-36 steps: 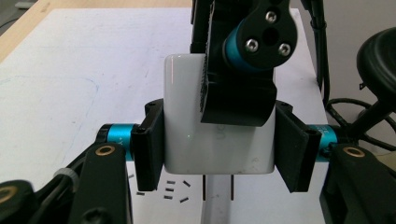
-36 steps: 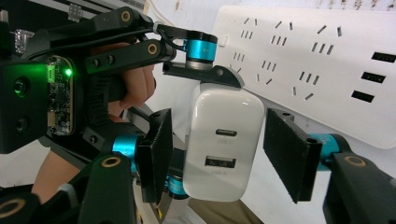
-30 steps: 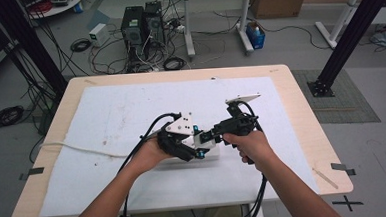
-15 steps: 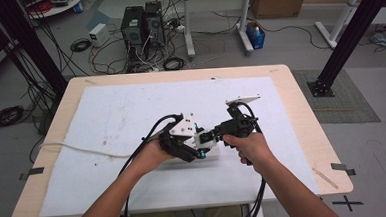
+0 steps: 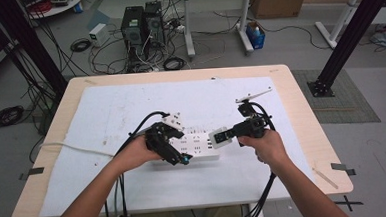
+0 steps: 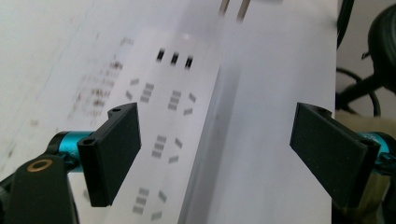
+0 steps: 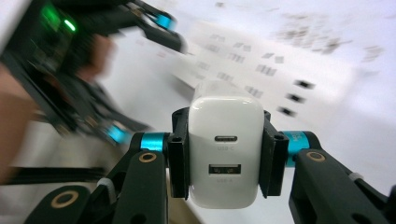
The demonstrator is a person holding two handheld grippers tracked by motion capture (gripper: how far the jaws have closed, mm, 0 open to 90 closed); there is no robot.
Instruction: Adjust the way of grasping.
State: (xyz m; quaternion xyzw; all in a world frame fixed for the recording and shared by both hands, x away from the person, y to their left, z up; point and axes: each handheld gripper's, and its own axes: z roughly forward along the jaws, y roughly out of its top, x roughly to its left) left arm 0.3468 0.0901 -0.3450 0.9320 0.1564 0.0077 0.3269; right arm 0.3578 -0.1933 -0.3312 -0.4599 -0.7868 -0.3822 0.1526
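A white USB charger (image 7: 224, 151) is clamped between the jaws of the right gripper (image 5: 221, 136) and held just above the right end of a white power strip (image 5: 195, 148), which lies near the middle of the white sheet (image 5: 130, 104) covering the wooden table (image 5: 300, 90), closer to its front edge. The jaws of the left gripper (image 6: 219, 154) have just been opening and now stand wide apart, with the strip's socket rows seen between them but not touched.

With the strip no longer braced, it is judged that a push from the charger could slide or tip it across the sheet, and the prongs could miss their slots. Any tilt in the grip could also jam the plug at an angle.

The charger's two ports and the pads pressed on its sides are given by the right gripper view, where the high view offers a small white block. The spread of the left jaws is made plain by the left gripper view. The strip's place on the table is supplied by the high view alone.
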